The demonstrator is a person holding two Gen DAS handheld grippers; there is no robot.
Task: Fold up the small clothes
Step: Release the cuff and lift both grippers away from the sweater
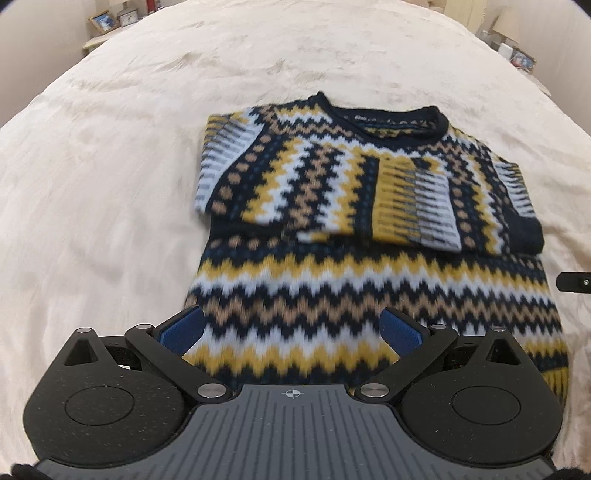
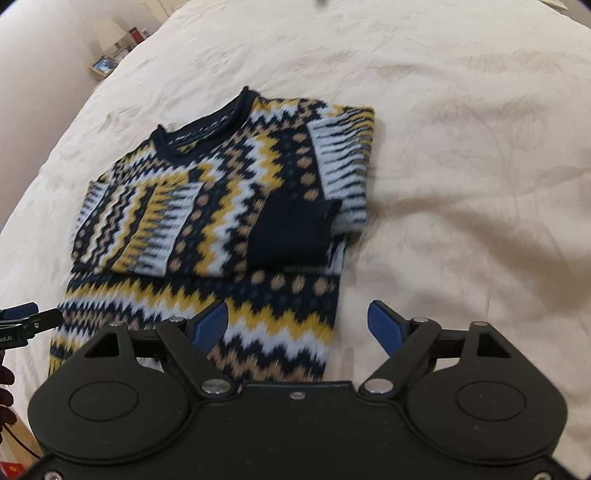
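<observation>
A knitted sweater (image 1: 332, 206) in navy, mustard, tan and white zigzags lies flat on the cream bed, collar at the far end, both sleeves folded across the chest. The right wrist view shows the same sweater (image 2: 207, 229) with a navy cuff (image 2: 291, 229) lying on top. My left gripper (image 1: 291, 330) hovers over the sweater's lower body, open, blue pads wide apart with nothing between them. My right gripper (image 2: 297, 326) hangs over the sweater's lower right edge, open and holding nothing. The other gripper's tip shows at each view's side edge.
A cream bedspread (image 1: 110, 184) covers the bed all around the sweater. A bedside shelf with a picture frame (image 1: 103, 20) and a lamp (image 2: 107, 33) stands at the far left. More framed items (image 1: 522, 59) sit at the far right.
</observation>
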